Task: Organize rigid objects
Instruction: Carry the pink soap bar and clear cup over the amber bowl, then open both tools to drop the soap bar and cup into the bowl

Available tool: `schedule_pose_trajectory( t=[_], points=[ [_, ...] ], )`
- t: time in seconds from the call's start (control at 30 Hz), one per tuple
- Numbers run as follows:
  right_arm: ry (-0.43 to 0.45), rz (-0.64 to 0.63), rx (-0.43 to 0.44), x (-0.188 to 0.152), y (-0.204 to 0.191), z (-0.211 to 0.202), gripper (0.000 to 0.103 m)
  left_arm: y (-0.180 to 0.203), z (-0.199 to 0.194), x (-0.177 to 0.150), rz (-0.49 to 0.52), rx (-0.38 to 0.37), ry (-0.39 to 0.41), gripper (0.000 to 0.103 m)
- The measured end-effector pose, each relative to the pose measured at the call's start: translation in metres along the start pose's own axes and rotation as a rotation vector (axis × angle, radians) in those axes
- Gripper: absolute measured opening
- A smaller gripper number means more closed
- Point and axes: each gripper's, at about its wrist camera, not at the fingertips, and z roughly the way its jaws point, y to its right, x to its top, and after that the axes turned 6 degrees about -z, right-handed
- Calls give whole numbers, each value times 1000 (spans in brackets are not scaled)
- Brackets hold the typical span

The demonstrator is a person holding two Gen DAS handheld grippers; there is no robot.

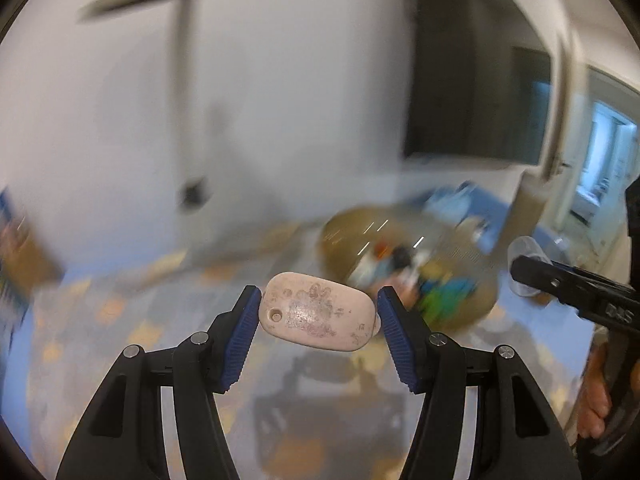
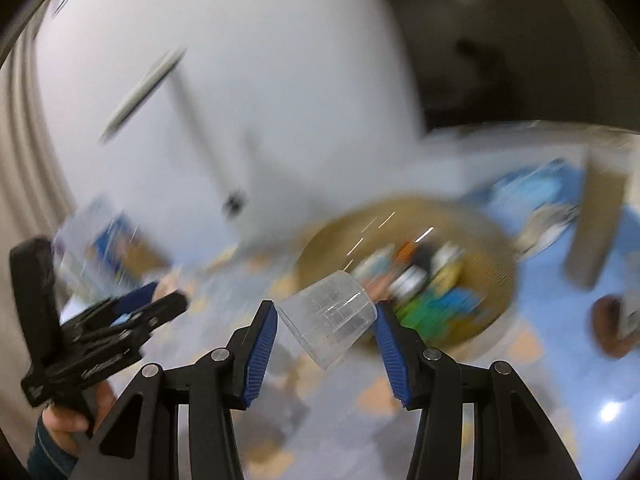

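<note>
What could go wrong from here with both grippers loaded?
1. The clear cup sits tilted between the right gripper pads, caught at its ends; it may slip.
2. The pale oval piece is pinched only at its ends by the left gripper; it could pivot.
3. The basket is already crowded; drops may bounce out.

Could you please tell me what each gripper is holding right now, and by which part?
The left gripper clamps a pale pink, rounded oblong plastic piece by its two short ends. The right gripper grips a tilted clear plastic measuring cup across its side wall near the rim.
</note>
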Motion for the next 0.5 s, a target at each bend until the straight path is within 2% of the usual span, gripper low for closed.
schedule_pose_trajectory(
  t=[0.07,0.13,0.23,0.33,0.4,0.5],
  points=[
    [20,51,-97,23,29,-2,49,20,22,25,14,-47,0,57],
    [11,91,-150,38,52,5,49,33,45,36,17,-63,-10,57],
    [-68,120,-183,48,79,30,49,47,84,39,6,-79,-64,57],
    [-113,122,-179,50,92,53,49,59,113,34,7,-90,-101,58],
    [-161,112,-194,50,97,70,51,65,121,29,16,-88,-128,80],
    [-205,103,-209,40,98,75,55,59,114,17,17,-87,-146,80]
  ],
)
